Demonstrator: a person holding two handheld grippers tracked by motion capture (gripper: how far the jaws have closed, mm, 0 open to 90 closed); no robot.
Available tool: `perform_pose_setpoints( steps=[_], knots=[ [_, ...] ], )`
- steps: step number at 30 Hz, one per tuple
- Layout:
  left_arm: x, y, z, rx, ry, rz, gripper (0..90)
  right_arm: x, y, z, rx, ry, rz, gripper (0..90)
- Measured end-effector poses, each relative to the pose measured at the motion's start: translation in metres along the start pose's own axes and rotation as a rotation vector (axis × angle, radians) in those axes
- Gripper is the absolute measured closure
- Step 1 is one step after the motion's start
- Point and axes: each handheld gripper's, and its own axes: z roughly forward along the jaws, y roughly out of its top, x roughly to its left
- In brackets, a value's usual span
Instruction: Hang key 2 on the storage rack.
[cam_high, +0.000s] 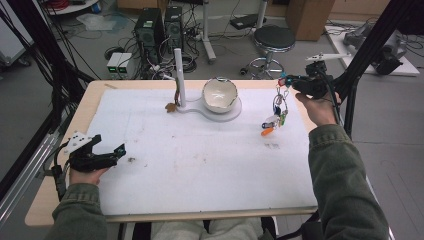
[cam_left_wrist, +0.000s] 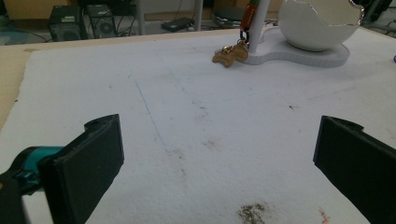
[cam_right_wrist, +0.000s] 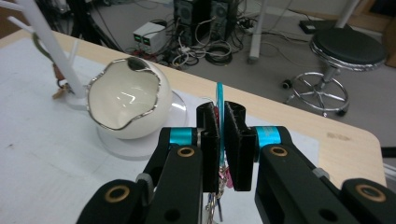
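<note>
A bunch of keys with coloured tags (cam_high: 278, 112) hangs over the right side of the white mat, its lowest orange tag (cam_high: 267, 131) near the mat. My right gripper (cam_high: 287, 81) is shut on the bunch's thin teal tag (cam_right_wrist: 219, 100), and the ring and keys dangle under the jaws (cam_right_wrist: 215, 196). My left gripper (cam_high: 109, 145) rests near the mat's left edge, with its jaws open (cam_left_wrist: 219, 163) and nothing between them. At the back stands a white holder (cam_high: 227, 114) with an upright post (cam_high: 179, 75) and an egg-shaped bowl (cam_high: 219, 94). Brass keys (cam_left_wrist: 230, 53) hang at the post's foot.
The white mat (cam_high: 200, 165) covers most of the wooden table (cam_high: 60, 200) and has a few dark stains (cam_left_wrist: 252, 212). A black frame strut (cam_high: 360, 65) rises just right of my right hand. A stool (cam_high: 274, 39) and computer towers (cam_high: 159, 25) stand on the floor beyond the table.
</note>
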Motion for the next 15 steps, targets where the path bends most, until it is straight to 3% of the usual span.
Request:
perform_pose_setpoints(
  steps=[15],
  knots=[
    [0.001, 0.001, -0.001, -0.005, 0.001, -0.011, 2.1, 0.019, 0.023, -0.012, -0.053, 0.111, -0.017, 85.2]
  ],
)
